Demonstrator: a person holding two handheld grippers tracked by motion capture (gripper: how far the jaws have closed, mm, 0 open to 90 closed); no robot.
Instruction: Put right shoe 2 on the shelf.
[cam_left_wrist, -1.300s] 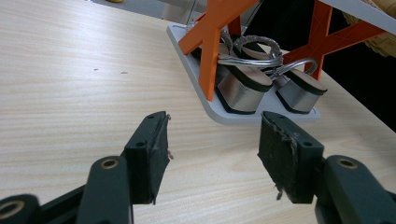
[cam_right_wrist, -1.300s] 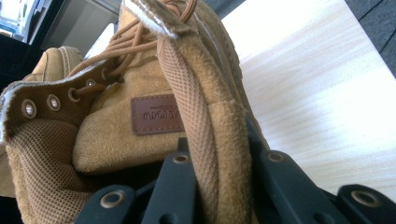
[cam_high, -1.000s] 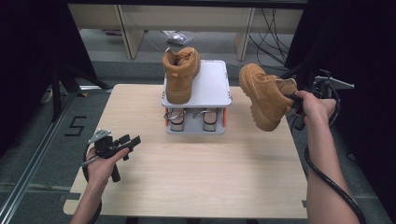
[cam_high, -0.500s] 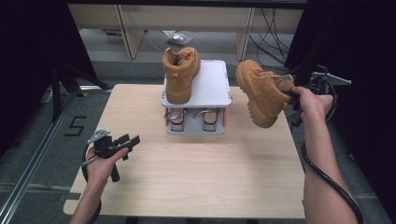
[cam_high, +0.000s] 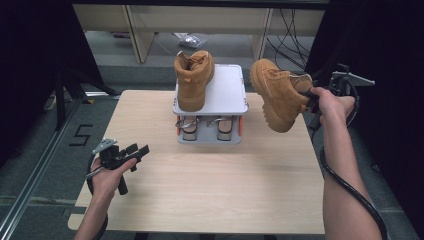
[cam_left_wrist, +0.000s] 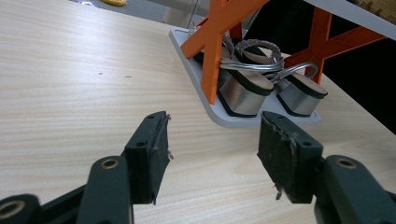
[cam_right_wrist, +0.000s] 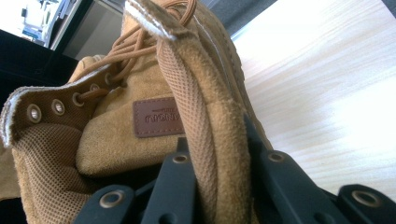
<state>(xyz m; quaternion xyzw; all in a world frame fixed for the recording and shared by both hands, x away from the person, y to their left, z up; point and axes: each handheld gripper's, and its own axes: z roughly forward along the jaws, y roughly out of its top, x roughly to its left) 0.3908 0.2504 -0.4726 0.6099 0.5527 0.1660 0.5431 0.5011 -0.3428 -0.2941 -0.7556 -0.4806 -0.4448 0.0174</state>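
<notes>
Since the earlier frame, the boot (cam_high: 279, 95) in my right hand-held gripper (cam_high: 314, 100) has shifted slightly up and toward the rack (cam_high: 226, 90). Its heel is hidden behind my hand. Tan suede, laced, thick lugged sole, toe tilted down. It hangs right of the rack, above the bench (cam_high: 210, 185), its collar pinched between my jaws. My left hand-held gripper (cam_high: 134, 154) gapes empty, well left of the rack.
</notes>
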